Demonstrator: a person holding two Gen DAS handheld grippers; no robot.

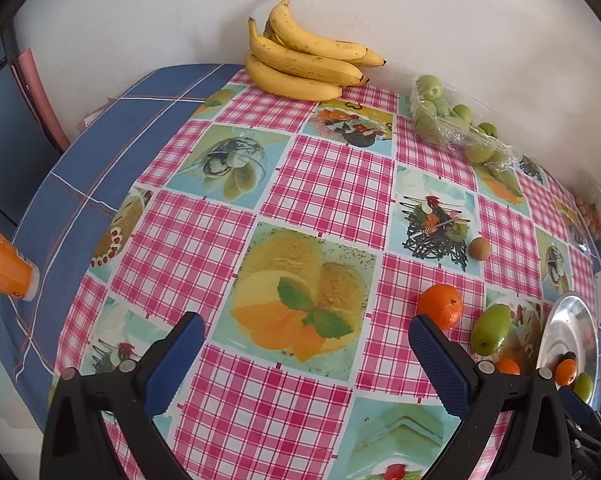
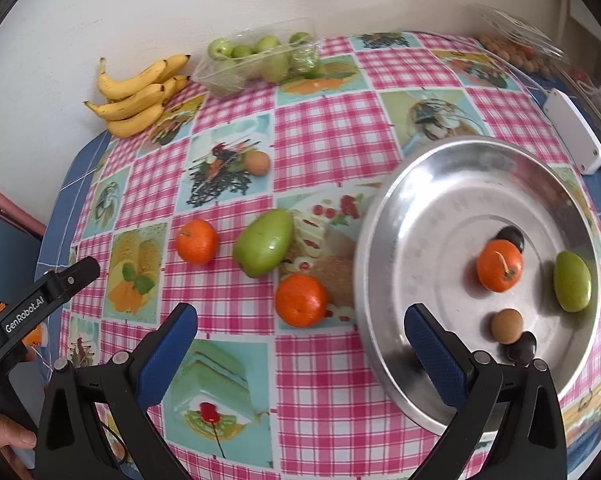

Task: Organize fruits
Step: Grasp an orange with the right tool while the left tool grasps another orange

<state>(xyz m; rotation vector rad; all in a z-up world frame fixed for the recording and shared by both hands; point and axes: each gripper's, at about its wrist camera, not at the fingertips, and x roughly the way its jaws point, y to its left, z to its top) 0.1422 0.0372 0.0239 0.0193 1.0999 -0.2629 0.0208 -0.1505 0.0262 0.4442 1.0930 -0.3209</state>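
Observation:
A steel tray [image 2: 384,264] holds an orange [image 2: 499,265], a green mango [image 2: 572,286], a small brown fruit [image 2: 506,325] and two dark fruits [image 2: 510,236]. On the cloth beside it lie two oranges [image 2: 300,300] [image 2: 196,241], a green mango [image 2: 265,242] and a brown fruit [image 2: 258,162]. My right gripper [image 2: 300,344] is open and empty, above the tray's near left rim. My left gripper [image 1: 306,344] is open and empty over the cloth, left of an orange [image 1: 440,306] and mango [image 1: 491,329]. The tray [image 1: 564,328] shows at the right edge.
Bananas [image 1: 304,60] lie against the back wall, also in the right wrist view [image 2: 138,94]. A clear pack of green fruit [image 1: 456,124] sits beside them. A white box [image 2: 576,132] and a clear container [image 2: 516,48] stand at back right. An orange cup [image 1: 4,260] stands at left.

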